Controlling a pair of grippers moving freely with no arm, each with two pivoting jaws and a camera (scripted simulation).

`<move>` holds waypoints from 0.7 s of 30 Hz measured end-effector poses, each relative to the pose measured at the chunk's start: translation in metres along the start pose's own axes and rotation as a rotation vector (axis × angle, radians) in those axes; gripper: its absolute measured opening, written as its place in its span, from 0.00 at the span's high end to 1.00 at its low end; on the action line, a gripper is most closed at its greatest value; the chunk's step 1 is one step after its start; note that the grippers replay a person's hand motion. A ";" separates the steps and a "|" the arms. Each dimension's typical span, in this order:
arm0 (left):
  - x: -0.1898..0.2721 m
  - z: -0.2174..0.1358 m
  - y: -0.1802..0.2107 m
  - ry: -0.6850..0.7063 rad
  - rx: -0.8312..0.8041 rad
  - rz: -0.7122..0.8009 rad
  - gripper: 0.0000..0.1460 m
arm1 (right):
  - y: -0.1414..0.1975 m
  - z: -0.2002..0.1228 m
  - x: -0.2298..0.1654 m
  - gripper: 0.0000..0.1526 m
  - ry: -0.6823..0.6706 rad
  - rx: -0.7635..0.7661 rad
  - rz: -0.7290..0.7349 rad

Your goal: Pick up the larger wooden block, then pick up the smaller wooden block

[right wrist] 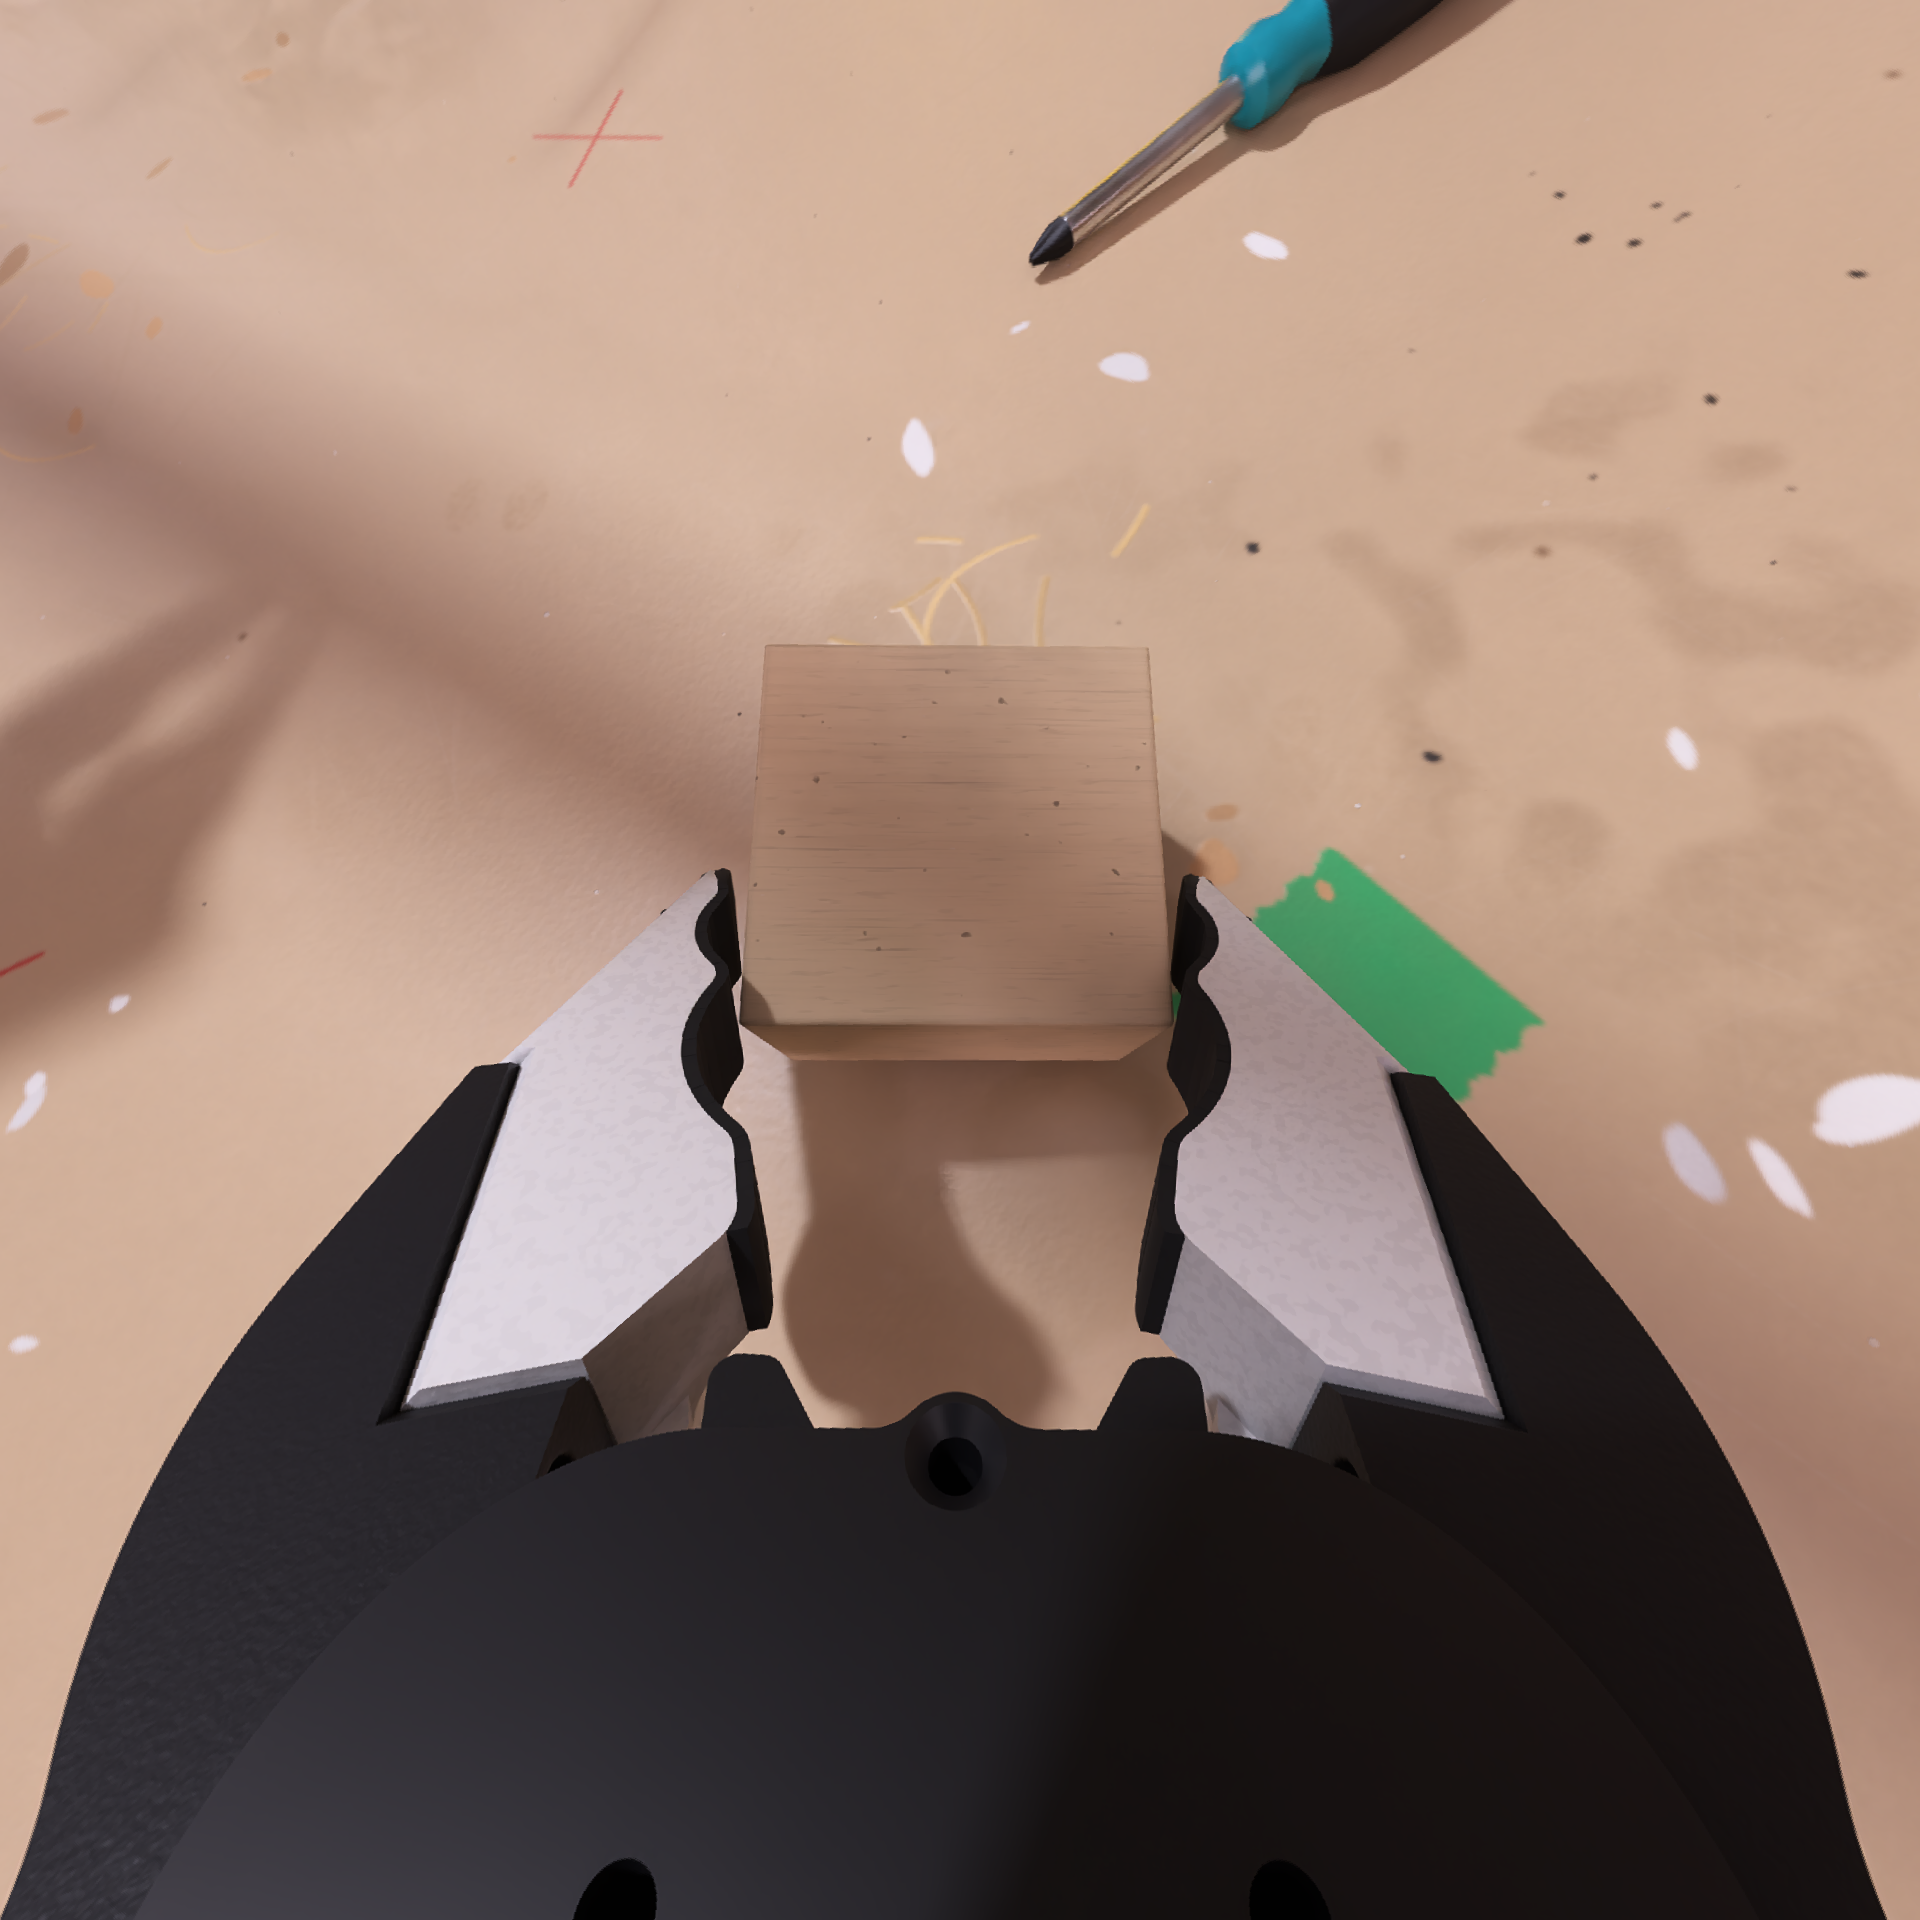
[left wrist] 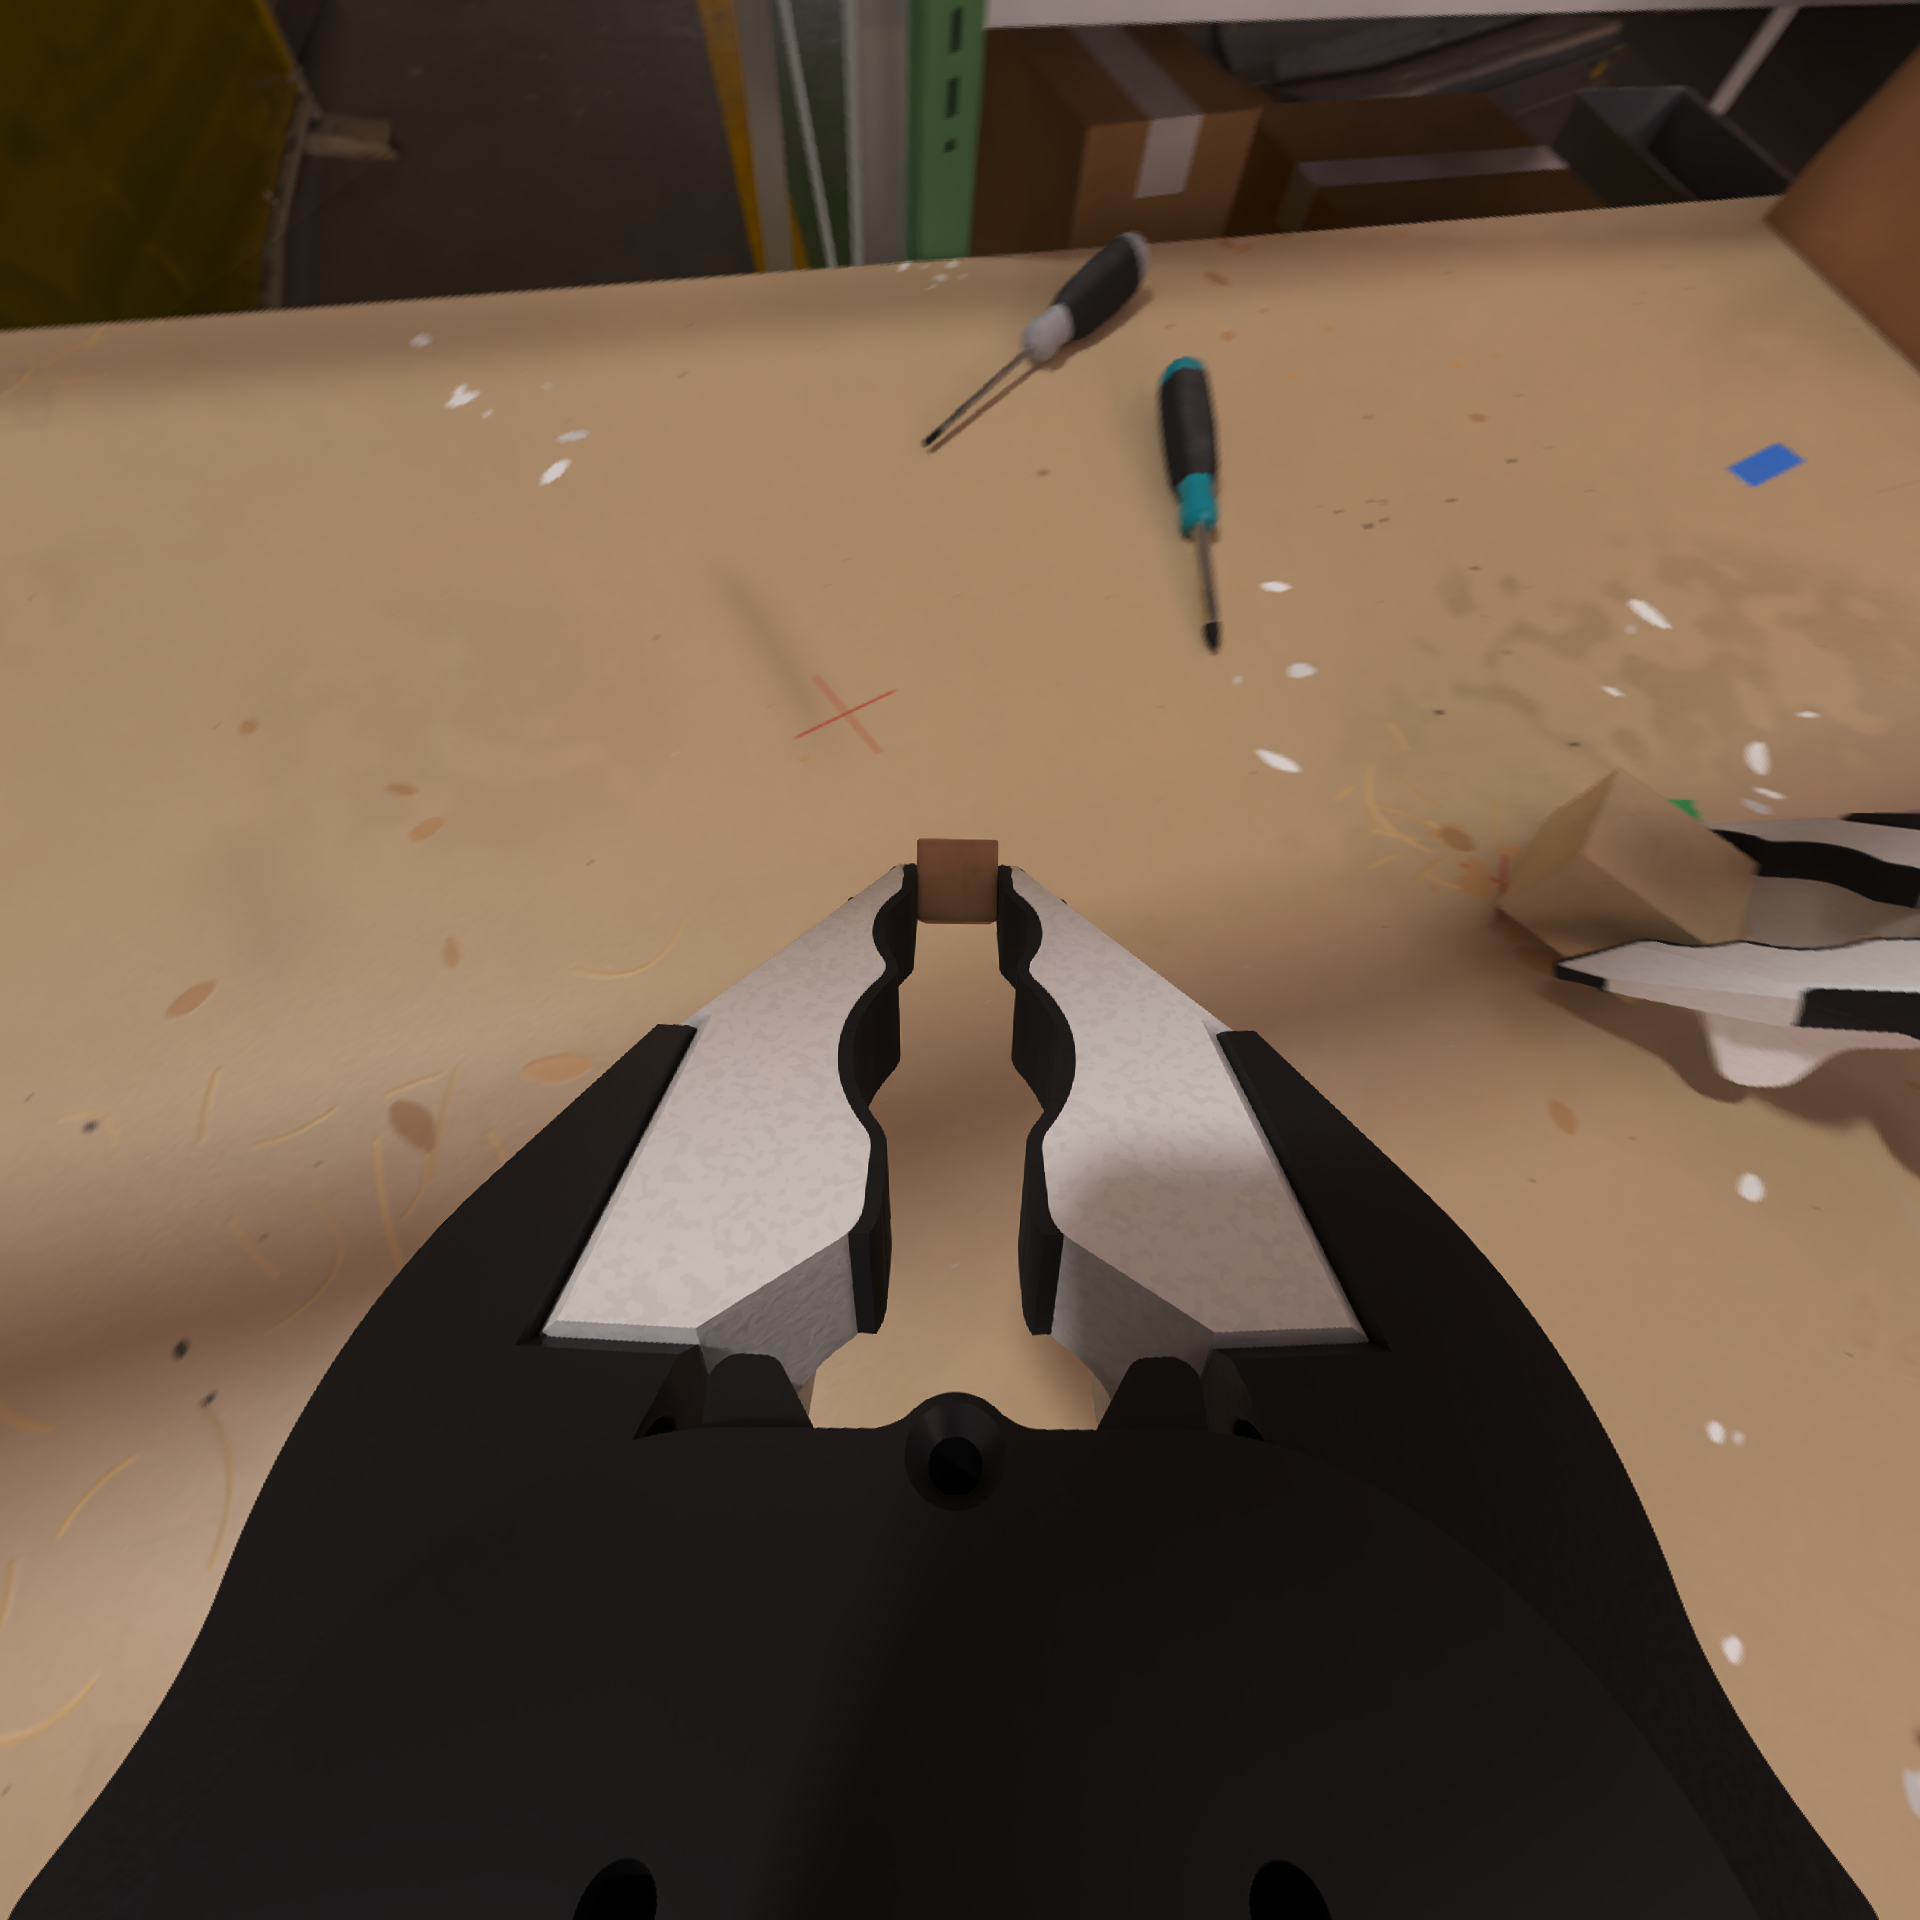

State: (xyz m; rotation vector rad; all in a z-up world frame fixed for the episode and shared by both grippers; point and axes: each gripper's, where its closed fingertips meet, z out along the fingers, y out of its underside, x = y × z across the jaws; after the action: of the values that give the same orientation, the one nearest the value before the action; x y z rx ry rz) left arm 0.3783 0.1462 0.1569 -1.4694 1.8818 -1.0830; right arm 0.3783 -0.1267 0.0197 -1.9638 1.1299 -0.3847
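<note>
Two risks are judged from the left wrist view: the smaller wooden block point(left wrist: 957, 881), pinched only at the tips of the left gripper point(left wrist: 957, 883) with its jaws narrow, could be twisted out or dropped onto the tabletop point(left wrist: 520, 727). From the right wrist view, the larger wooden block point(right wrist: 954, 831) is seen clamped between the half-spread jaws of the right gripper point(right wrist: 956, 940), mostly projecting beyond the tips, so slippage is possible.

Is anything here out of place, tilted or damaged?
Nothing looks damaged or spilled. Each block sits squarely between its fingers: the small block in the left hand-held gripper, the large block in the right hand-held gripper. Two screwdrivers lie loose on the stained table.
</note>
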 end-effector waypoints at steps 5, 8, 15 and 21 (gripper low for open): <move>0.052 0.000 -0.015 0.093 0.030 0.066 0.90 | -0.013 -0.013 0.010 0.45 0.035 0.061 0.017; 0.094 0.006 -0.020 0.155 0.030 0.129 0.90 | -0.033 -0.037 0.024 0.45 0.074 0.173 0.047; 0.189 0.046 -0.003 0.254 -0.024 0.255 0.90 | -0.073 -0.108 0.065 0.45 0.226 0.493 0.125; 0.262 0.111 0.054 0.335 -0.141 0.223 0.90 | -0.080 -0.129 0.080 0.45 0.277 0.587 0.158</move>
State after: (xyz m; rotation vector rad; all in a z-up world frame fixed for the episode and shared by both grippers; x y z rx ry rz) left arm 0.3632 -0.1301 0.0711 -1.1663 2.3338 -1.1636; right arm 0.3897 -0.2364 0.1510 -1.3257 1.1684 -0.8189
